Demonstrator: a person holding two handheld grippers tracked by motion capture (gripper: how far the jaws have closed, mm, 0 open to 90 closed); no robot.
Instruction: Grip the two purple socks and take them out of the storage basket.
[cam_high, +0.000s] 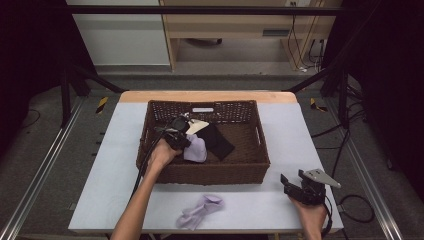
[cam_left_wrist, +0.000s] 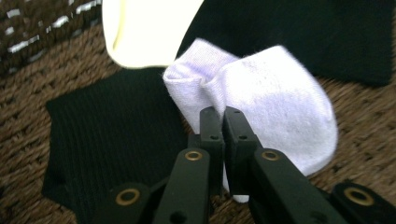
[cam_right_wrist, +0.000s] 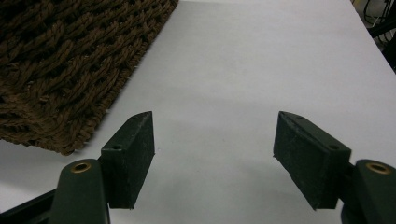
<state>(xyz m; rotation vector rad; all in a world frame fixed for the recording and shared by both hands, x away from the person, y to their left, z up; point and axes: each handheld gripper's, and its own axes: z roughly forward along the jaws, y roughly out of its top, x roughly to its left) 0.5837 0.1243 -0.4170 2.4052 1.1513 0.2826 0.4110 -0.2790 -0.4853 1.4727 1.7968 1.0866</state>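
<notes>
The right claw (cam_high: 295, 186) rests at the near right part of the white surface (cam_high: 120, 165), held by a hand. In the right gripper view its two black jaws stand wide apart, with nothing between them except bare surface. The corner of the brown woven basket (cam_right_wrist: 70, 70) lies ahead of this claw, to its left and near it, not touching it.

On the same near edge, well to the left of the right claw, one pale purple sock (cam_high: 199, 211) lies crumpled on the surface, in front of the basket.

The left claw (cam_left_wrist: 223, 122) is inside the basket (cam_high: 210, 172), in its left half. In the left gripper view its jaws are pressed together on an edge of a second pale purple sock (cam_left_wrist: 275, 102), so the claw holds this sock by a thin fold of cloth. The sock spreads out ahead of the claw and to its right, over the woven floor of the basket.

Just beside the claw to its left lies a black sock (cam_left_wrist: 112, 140), flat on the basket floor. Farther ahead, behind the purple sock, there is another black cloth (cam_left_wrist: 303, 32), and next to it a pale cream cloth (cam_left_wrist: 144, 32), very bright in this view.
</notes>
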